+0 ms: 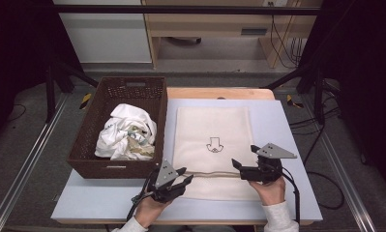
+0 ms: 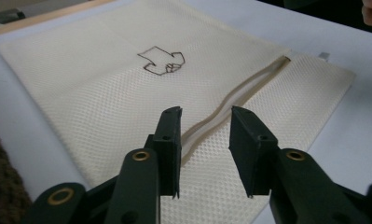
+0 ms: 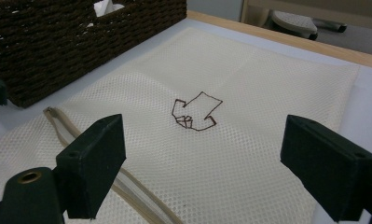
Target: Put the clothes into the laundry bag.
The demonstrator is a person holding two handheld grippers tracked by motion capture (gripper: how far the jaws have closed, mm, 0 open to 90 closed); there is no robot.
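Nearest the person, the left gripper [image 1: 185, 177] hovered over the zipper's [image 2: 239, 95] near-left end, its 2 jaws partly closed but clasping nothing, the zip tape showing between them. The right gripper [image 1: 244, 156] stood released, jaws wide above the cloth. The cream mesh laundry bag [image 1: 213, 129] lay flat on the pale worktop [image 1: 287, 125]. It looked light, limp and slippery; the stiffer zipper seam seemed the best hold. Beyond, left, sat the brown wicker basket [image 1: 88, 130] of crumpled white clothes [image 1: 125, 133].
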